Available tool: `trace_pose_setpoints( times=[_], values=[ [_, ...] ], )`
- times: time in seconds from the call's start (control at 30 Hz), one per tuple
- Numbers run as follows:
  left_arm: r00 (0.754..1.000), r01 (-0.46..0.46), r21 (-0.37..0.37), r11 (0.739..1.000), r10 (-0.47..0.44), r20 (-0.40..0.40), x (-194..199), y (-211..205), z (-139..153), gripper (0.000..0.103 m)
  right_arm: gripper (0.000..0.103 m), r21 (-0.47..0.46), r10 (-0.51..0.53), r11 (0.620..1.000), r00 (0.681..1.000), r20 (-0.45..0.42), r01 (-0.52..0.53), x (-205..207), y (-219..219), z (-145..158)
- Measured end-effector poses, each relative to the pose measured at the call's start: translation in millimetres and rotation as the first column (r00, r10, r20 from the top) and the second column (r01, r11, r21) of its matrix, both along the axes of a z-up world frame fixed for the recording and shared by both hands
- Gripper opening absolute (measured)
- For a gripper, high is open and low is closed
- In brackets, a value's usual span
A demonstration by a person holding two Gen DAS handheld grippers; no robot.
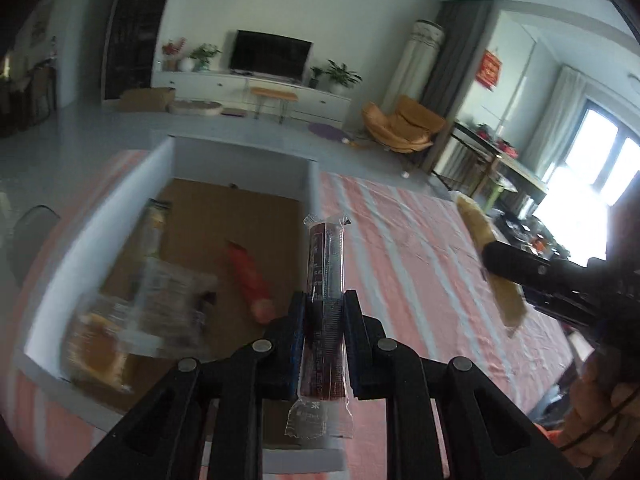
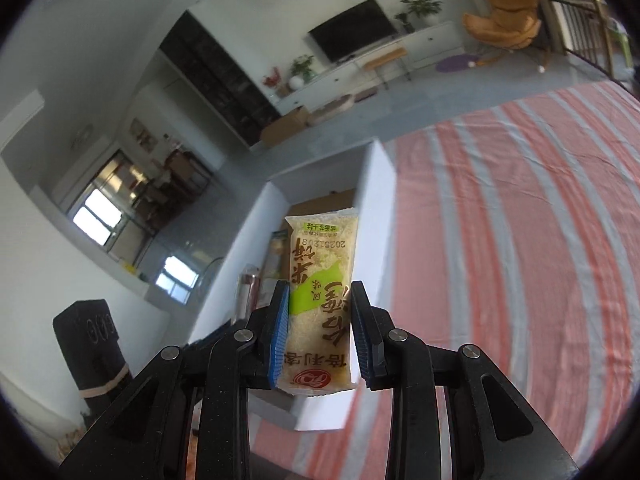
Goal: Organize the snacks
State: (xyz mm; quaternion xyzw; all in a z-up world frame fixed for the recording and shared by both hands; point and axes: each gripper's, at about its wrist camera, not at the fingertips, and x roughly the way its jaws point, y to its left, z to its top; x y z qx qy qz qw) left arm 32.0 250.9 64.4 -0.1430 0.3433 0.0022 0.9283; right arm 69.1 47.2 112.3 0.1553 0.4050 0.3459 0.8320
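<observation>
Left hand-held gripper (image 1: 323, 300) around slim dark-red snack stick (image 1: 325, 264) in clear wrapper

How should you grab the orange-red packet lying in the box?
Grip the orange-red packet across its narrow middle, coming straight down from above. It lies flat and slanted on the brown floor of the white box, whose walls block a sideways approach. It is long and slim, so turn the fingers crosswise to its length. Both grippers are full now, so one must first let go.
</observation>
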Motion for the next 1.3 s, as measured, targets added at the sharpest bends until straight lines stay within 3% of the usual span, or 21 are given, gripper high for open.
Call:
trace_pose_setpoints(
  times=[0.1,0.13,0.17,0.2,0.27,0.37,0.5,0.63,0.77,1.03,1.3],
  values=[
    [0.994,-0.087,0.096,0.992,0.093,-0.053,7.5,40.3,-13.0,0.018,0.036,-0.070,0.068,0.995,0.997,0.031,-0.066,1.7,53.8,-6.3],
    [0.990,-0.114,0.135,0.984,0.124,-0.069,9.7,49.3,-21.5,0.023,0.049,-0.099,0.078,0.992,0.997,0.029,-0.075,3.7,66.1,-12.7],
    [0.986,-0.132,0.164,0.978,0.147,-0.082,10.4,55.1,-28.9,0.037,0.063,-0.122,0.075,0.990,0.997,0.026,-0.071,5.6,74.3,-19.0],
    [0.982,-0.147,0.188,0.971,0.166,-0.094,10.5,59.4,-34.5,0.046,0.063,-0.143,0.064,0.988,0.998,0.027,-0.059,6.9,77.6,-25.2],
    [0.978,-0.166,0.213,0.963,0.188,-0.089,3.6,57.2,-44.0,0.078,0.063,-0.177,0.059,0.983,0.998,0.036,-0.051,5.1,77.9,-32.9],
    [0.978,-0.189,0.275,0.943,0.207,-0.035,-8.0,48.1,-46.3,0.097,0.063,-0.232,0.060,0.972,0.996,0.064,-0.044,-4.4,69.1,-39.5],
    [0.973,-0.217,0.370,0.903,0.232,0.005,-13.1,29.2,-41.1,0.101,0.067,-0.339,0.076,0.940,0.988,0.136,-0.026,-23.5,62.5,-40.6],
    [0.954,-0.276,0.370,0.887,0.299,-0.007,-19.0,22.0,-35.5,0.103,0.071,-0.399,0.083,0.917,0.981,0.175,-0.006,-34.6,62.3,-38.5],
    [0.947,-0.301,0.364,0.881,0.320,0.009,-28.3,24.8,-28.7,0.103,0.075,-0.408,0.088,0.913,0.978,0.188,-0.004,-39.5,67.1,-35.3],
    [0.935,-0.335,0.430,0.838,0.350,0.047,-48.5,21.4,-17.1,0.103,0.075,-0.438,0.119,0.899,0.975,0.187,-0.026,-46.7,77.4,-34.2],
    [0.940,-0.324,0.447,0.834,0.336,0.054,-49.6,17.6,-16.6,0.103,0.075,-0.465,0.132,0.885,0.973,0.187,-0.031,-49.3,84.0,-38.1]
  ],
)
